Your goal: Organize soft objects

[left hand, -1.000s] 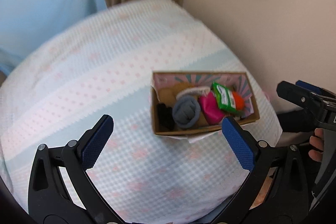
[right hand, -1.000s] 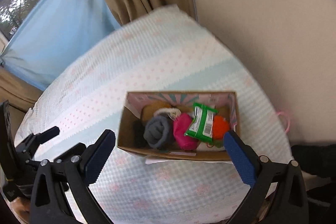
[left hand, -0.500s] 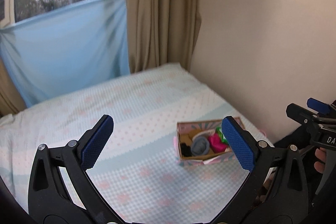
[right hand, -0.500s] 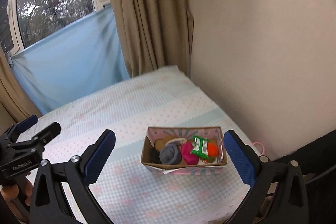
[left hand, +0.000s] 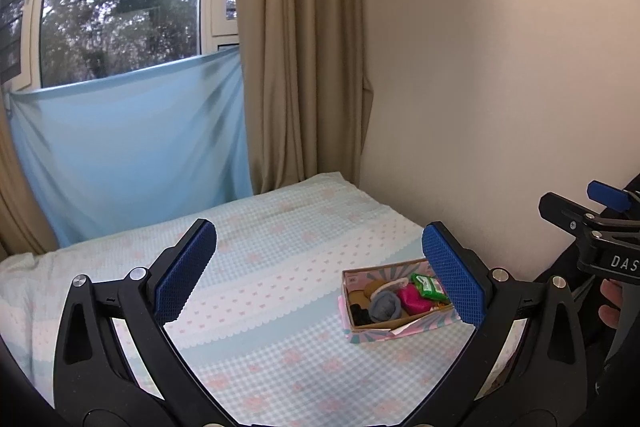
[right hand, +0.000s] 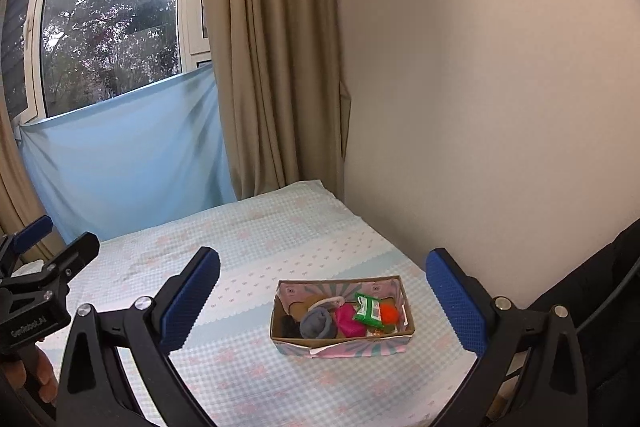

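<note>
Left gripper (left hand: 320, 275), black w/ blue textured pads, jaws spread wide, nothing between them, held above the bed w/ pale blue-and-pink checked cover (left hand: 256, 307). Open cardboard box w/ pink patterned lining (left hand: 362, 331) sits on bed near right side, close to cream wall (left hand: 480, 87). Inside: grey rolled sock (left hand: 384, 308), magenta soft item (left hand: 412, 298), green snack packet (left hand: 430, 286), small black item (left hand: 362, 313). Right gripper (left hand: 592, 219) at right edge, a hand (left hand: 612, 307) on it. Beige curtain (left hand: 296, 47), light blue cloth (left hand: 132, 147) over window behind.
</note>
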Available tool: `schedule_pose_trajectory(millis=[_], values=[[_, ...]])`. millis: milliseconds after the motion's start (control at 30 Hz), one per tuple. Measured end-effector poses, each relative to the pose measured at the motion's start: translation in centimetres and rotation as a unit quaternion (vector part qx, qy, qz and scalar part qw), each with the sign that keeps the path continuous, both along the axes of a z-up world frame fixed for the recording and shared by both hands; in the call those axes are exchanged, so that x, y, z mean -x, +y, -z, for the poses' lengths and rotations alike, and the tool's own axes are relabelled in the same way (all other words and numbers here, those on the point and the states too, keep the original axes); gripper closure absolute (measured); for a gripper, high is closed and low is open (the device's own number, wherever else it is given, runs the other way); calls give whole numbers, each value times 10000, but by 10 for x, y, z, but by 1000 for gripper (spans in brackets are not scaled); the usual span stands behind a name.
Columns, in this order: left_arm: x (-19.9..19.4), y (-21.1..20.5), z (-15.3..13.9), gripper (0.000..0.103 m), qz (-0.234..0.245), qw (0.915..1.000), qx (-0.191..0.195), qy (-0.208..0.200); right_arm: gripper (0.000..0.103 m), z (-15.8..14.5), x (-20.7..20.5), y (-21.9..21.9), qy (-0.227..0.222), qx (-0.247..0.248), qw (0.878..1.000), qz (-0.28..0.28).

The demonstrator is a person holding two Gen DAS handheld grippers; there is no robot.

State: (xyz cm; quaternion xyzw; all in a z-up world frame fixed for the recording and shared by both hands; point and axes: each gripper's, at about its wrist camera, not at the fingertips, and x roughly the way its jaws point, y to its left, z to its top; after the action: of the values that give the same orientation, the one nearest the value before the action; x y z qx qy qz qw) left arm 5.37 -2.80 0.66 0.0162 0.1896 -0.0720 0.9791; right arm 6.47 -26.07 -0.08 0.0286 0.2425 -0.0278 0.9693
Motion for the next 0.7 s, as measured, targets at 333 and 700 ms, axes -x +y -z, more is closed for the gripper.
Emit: schedule_pose_trajectory(millis=[333, 700], values=[[8, 0, -2, 0, -17, 10000, -16, -57, 0, -4, 7, 0, -76, -40, 9999, 57], [7, -6, -2, 0, -18, 10000, -38, -31, 0, -4, 6, -2, -72, -7, 9999, 79]])
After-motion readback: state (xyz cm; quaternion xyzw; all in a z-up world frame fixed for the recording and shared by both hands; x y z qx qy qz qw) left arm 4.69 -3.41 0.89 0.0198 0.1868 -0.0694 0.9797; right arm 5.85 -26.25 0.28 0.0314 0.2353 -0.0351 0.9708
